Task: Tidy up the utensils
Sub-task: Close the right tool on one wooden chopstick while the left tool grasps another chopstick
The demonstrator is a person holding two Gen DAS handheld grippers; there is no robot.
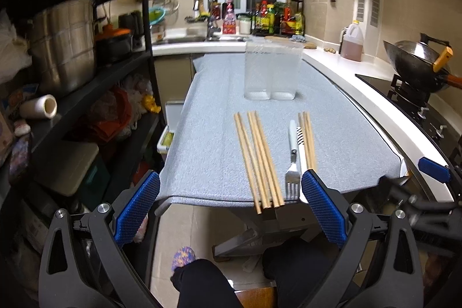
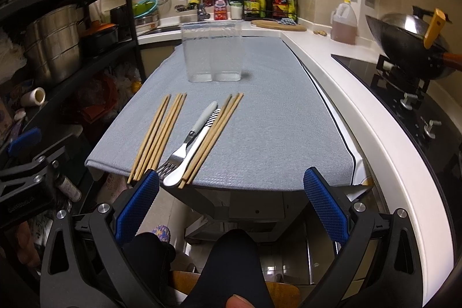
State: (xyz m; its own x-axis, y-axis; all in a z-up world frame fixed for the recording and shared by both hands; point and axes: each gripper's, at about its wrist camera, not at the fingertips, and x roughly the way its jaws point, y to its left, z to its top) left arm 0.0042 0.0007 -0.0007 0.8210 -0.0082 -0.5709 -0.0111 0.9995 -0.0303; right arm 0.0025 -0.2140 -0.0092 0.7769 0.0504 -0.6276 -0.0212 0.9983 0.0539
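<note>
Nothing is sorted yet: chopsticks [image 2: 157, 132], fork [image 2: 184, 145] and spoon [image 2: 190, 152] lie on the bench [image 2: 274, 117], container [image 2: 212, 51] at twelve o'clock. Left claw [image 1: 231, 186] and right claw [image 2: 231, 181] gape empty; next comes picking one utensil.

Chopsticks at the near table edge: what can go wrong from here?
1. The left chopsticks overhang the edge of the table; a nudge from the open left gripper could tip them to the floor.
2. Fork, spoon and right chopsticks lie touching, so one grasp may drag several.
3. The clear container looks light; pushing utensils in may topple it.
</note>
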